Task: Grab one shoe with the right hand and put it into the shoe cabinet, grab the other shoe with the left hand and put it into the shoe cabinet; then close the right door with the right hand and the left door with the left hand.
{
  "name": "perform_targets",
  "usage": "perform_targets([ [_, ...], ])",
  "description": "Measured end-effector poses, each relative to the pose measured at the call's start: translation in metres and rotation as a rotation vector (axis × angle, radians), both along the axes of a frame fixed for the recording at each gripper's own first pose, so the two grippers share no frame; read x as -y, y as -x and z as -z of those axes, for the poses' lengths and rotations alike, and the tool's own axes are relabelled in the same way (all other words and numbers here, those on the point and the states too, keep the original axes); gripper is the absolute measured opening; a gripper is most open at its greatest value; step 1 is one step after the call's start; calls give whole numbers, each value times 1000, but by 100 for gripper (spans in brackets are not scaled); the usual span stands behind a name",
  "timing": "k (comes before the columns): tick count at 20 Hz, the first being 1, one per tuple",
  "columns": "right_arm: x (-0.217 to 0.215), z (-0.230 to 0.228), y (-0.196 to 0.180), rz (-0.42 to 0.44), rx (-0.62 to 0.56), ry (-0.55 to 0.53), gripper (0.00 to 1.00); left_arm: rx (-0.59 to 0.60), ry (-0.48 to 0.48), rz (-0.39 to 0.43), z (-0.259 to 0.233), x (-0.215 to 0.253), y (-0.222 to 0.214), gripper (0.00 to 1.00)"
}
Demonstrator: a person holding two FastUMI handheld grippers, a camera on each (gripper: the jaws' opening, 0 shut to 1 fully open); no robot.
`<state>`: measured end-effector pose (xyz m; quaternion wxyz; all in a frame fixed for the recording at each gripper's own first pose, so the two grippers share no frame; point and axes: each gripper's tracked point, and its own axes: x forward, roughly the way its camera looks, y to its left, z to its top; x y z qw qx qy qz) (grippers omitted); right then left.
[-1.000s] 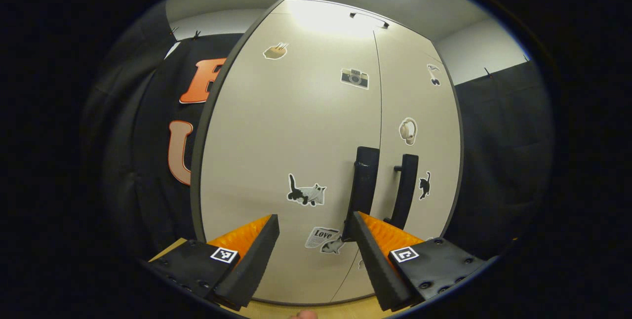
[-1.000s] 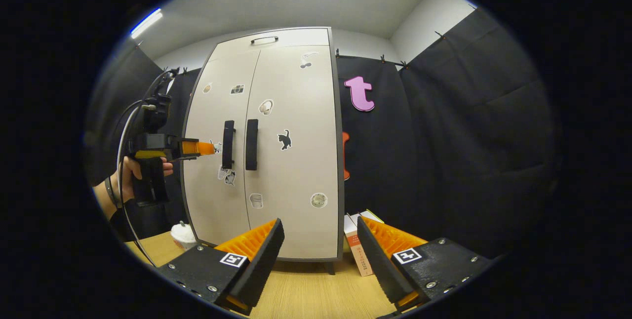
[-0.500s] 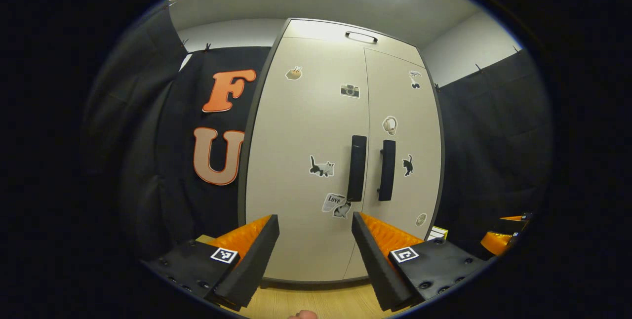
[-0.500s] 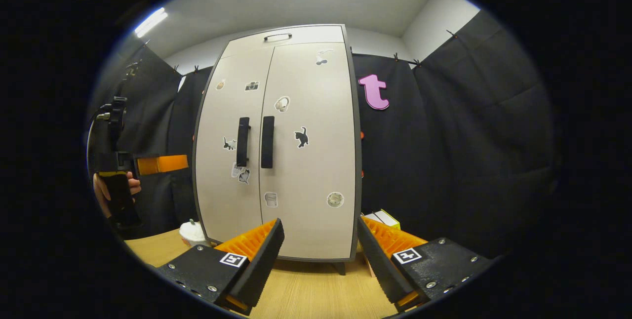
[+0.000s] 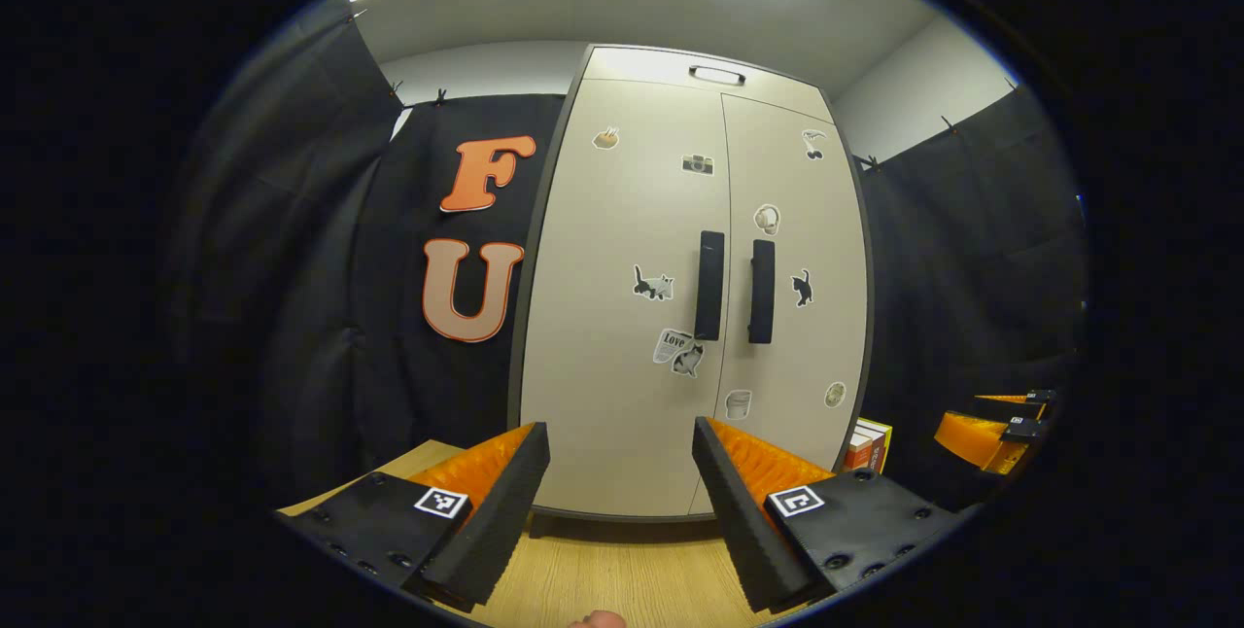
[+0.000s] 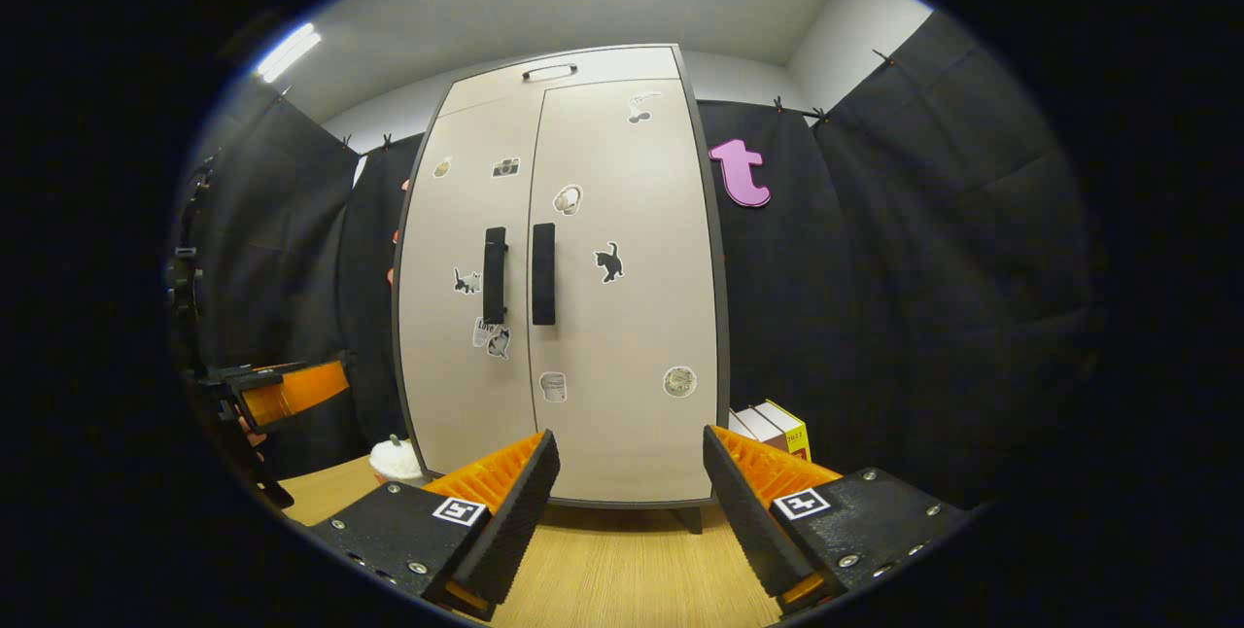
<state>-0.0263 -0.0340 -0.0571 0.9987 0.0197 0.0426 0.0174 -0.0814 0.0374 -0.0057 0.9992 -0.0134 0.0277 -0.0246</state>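
The beige shoe cabinet [image 5: 680, 297] [image 6: 573, 297] stands upright on the wooden table, both doors shut, with stickers on them. Two black vertical handles [image 5: 709, 285] [image 6: 495, 275] meet at the centre seam. In the left gripper view my left gripper [image 5: 620, 502] is open and empty, well back from the doors. My right gripper [image 6: 627, 506] is open too, with nothing between its fingers, also back from the cabinet. The left gripper [image 6: 282, 390] also appears low at the left of the right gripper view. The right gripper [image 5: 996, 424] appears at the right edge of the left gripper view.
Books [image 6: 773, 426] [image 5: 868, 445] stand beside the cabinet's right side. A white lidded cup [image 6: 397, 461] sits at its left foot. The wooden table [image 6: 603, 579] runs in front of the cabinet. Black cloth walls surround the booth.
Both grippers have pulled back from the cabinet; the left one moved away from the left handle and dropped lower. The doors stay shut.
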Motion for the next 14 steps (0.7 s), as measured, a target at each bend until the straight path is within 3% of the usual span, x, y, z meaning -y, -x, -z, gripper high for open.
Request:
perform_targets([
  [4, 12, -2, 1, 37, 6, -4, 92, -21, 50, 17, 8, 11, 15, 97],
  [14, 39, -9, 6, 98, 28, 26, 92, -4, 19, -9, 0, 1, 14, 96],
])
